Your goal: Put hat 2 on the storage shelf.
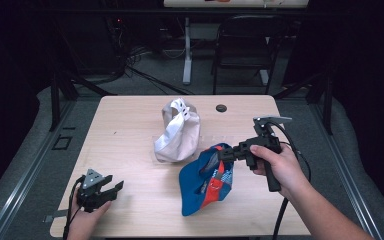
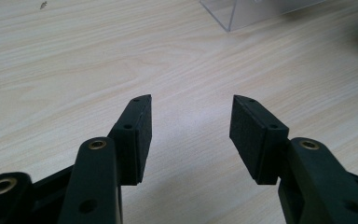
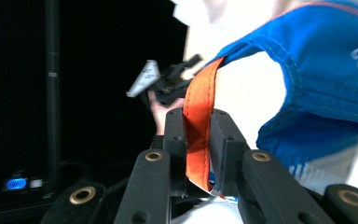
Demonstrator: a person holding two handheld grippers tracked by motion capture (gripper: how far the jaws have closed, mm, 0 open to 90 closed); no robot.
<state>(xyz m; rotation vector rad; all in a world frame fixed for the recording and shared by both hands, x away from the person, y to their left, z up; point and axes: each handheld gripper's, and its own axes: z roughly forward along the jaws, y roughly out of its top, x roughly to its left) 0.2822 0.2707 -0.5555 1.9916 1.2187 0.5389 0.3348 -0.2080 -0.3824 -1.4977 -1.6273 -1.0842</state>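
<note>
Two caps lie on the pale wood-grain worktop (image 1: 130, 130), and the work in hand is on the nearer one, a blue fabric cap with an orange strap and orange panel (image 1: 205, 182). It sits right of the worktop's middle, towards the near edge, its lower part resting on the wood while its upper edge is lifted by the right gripper (image 1: 223, 154). In the right gripper view the two black jaws stand narrow and pinch the orange strap (image 3: 198, 126) flat between their pads, with the blue cloth (image 3: 317, 70) hanging off to the right of the strap. The person's right hand (image 1: 277, 167) holds this gripper level above the worktop, near the right edge, with a black cable trailing down towards the near edge. The second cap, a light grey and white fabric cap (image 1: 177, 131), stands crumpled near the middle of the worktop, just beyond the blue cap and close beside it; whether the two touch cannot be told. A clear plastic stand (image 2: 242, 11) shows at the top of the left gripper view. The left gripper (image 1: 107, 191) rests by the near left corner in the person's left hand (image 1: 87, 215), its jaws spread wide with only bare wood between the black pads (image 2: 137, 135). A small dark round plug (image 1: 221, 108) sits near the far edge.
</note>
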